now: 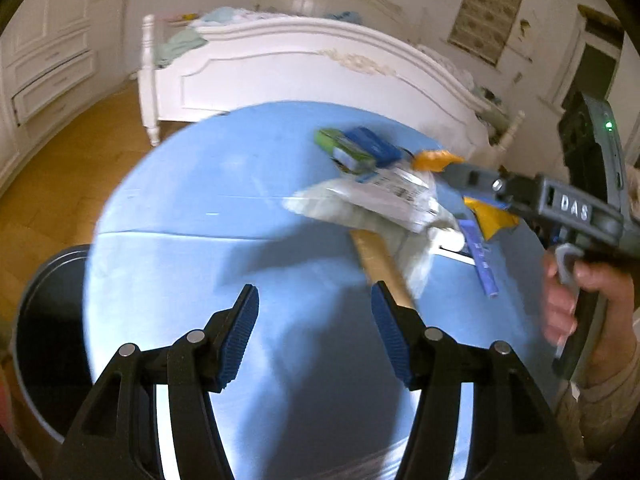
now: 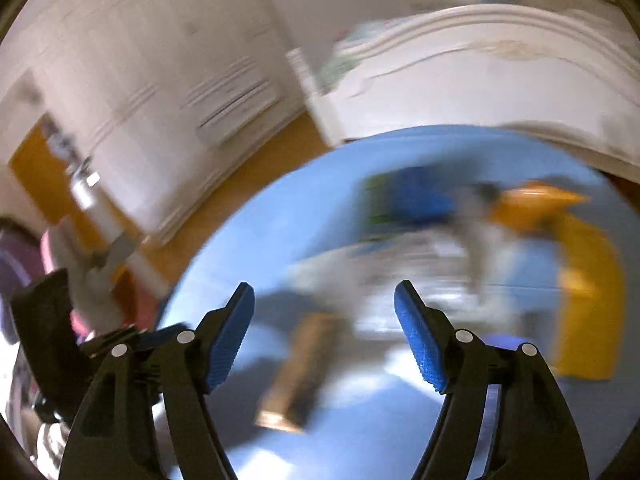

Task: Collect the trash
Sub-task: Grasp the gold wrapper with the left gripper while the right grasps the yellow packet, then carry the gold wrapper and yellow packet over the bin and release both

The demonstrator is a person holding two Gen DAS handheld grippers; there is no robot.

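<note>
Left gripper [image 1: 314,336] fingers apart, empty; dark bin [image 1: 48,332] beside table [image 1: 180,200]

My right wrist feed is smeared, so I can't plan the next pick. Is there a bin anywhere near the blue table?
Observer: Yes. The left wrist view shows a dark round bin beside the blue table's left edge.
Operator: What is the pale heap mid-table?
Observer: A crumpled white bag with a printed label, lying over the far end of the brown cardboard piece.
Operator: Are the left tongs carrying anything?
Observer: No. The left tongs are open and empty.
</note>
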